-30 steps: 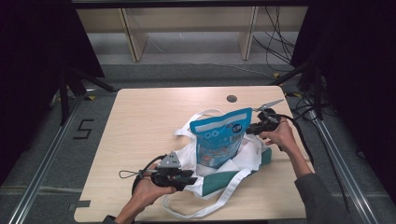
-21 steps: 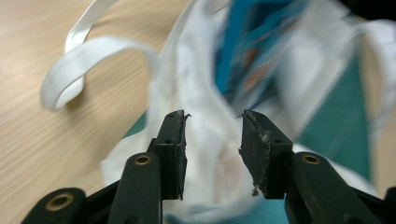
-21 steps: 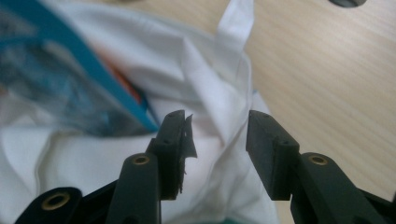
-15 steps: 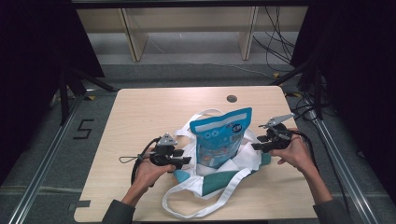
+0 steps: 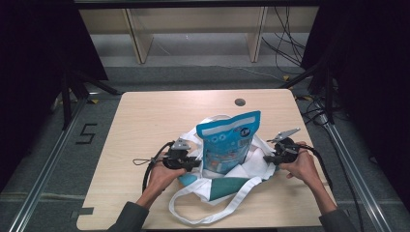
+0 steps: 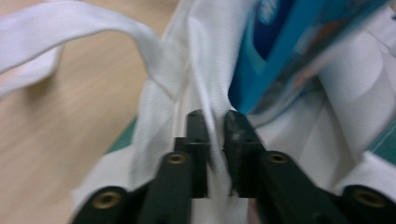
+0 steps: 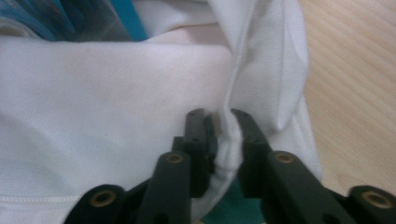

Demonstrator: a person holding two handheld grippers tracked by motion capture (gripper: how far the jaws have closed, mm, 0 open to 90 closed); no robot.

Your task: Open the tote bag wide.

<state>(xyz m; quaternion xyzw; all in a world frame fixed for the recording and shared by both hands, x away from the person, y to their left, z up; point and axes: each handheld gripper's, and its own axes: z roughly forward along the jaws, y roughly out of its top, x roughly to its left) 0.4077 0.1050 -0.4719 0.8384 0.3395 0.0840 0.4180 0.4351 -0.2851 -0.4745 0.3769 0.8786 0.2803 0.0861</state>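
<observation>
On the pale wooden counter (image 5: 145, 121), you are now pinching opposite rims of the white-and-teal cloth tote bag (image 5: 241, 181) with your left hand-held gripper (image 5: 193, 163) and right hand-held gripper (image 5: 267, 158), having moved both inward, readying it around the upright blue snack pouch (image 5: 227, 142).

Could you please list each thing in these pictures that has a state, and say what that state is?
Left gripper: shut on the tote bag's left rim.
Right gripper: shut on the tote bag's right rim.
Tote bag: white and teal, lying on the table, mouth held open, straps slack.
Blue pouch: upright inside the bag, top sticking out.
Table: wooden, bearing the bag.
</observation>
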